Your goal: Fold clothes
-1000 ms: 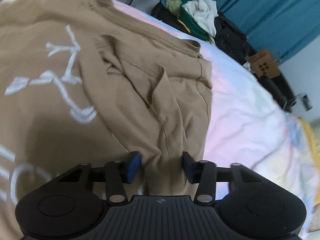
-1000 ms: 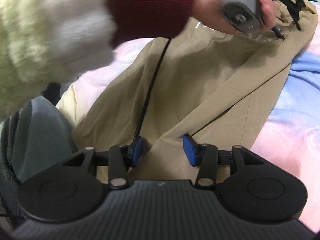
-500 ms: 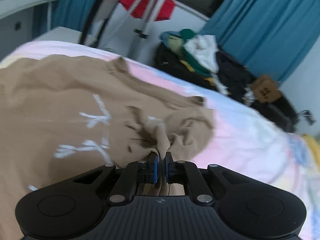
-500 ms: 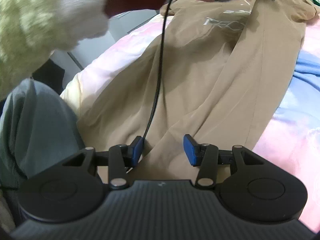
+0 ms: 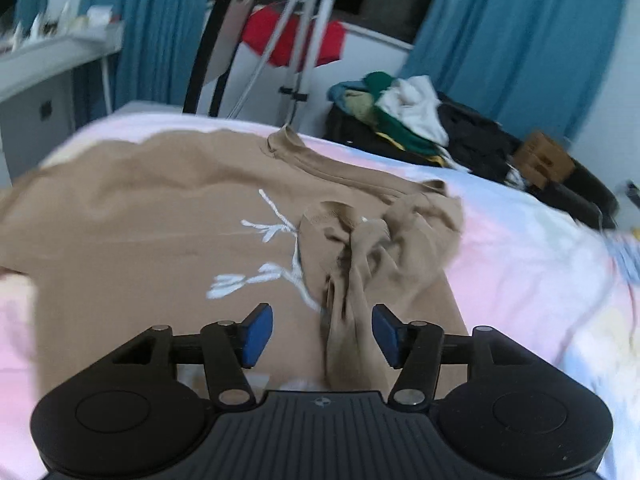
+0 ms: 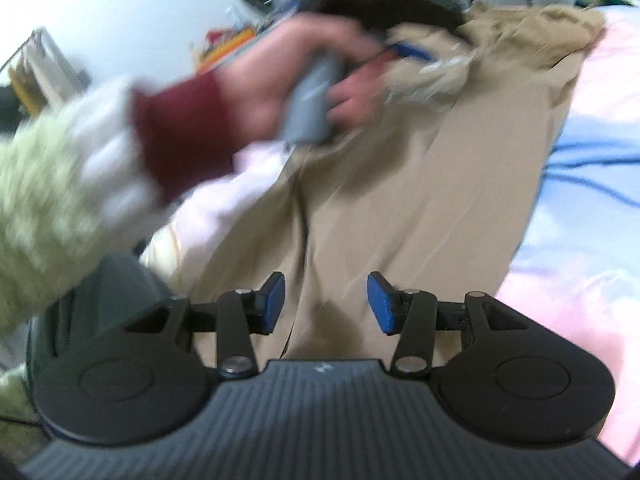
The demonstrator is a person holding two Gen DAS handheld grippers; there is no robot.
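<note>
A tan shirt [image 5: 140, 232] with a white print lies spread on the pastel bed sheet [image 5: 520, 264]. Its bunched sleeve [image 5: 360, 248] is folded in over the body. My left gripper [image 5: 322, 334] hovers just above it with its jaws opening. The sleeve's end lies between the blue pads, close to the right one, and is not pinched. In the right wrist view my right gripper [image 6: 326, 302] stands open over the shirt's lower part [image 6: 440, 180], a raised crease running between its pads. A hand [image 6: 280, 76] with a red cuff holds the left gripper's grey handle [image 6: 312, 104], blurred.
Beyond the bed stand a heap of clothes [image 5: 400, 112], a metal stand [image 5: 296, 48], blue curtains [image 5: 520, 40], a cardboard box [image 5: 544, 156] and a white shelf [image 5: 52, 56]. The person's grey-clad leg [image 6: 116, 280] is at the bed's near edge.
The left gripper shut on the sleeve, carried it inward over the shirt's body and rose, then its jaws came apart. The right gripper lifted slightly. The hand and fuzzy sleeve swept across the right view.
</note>
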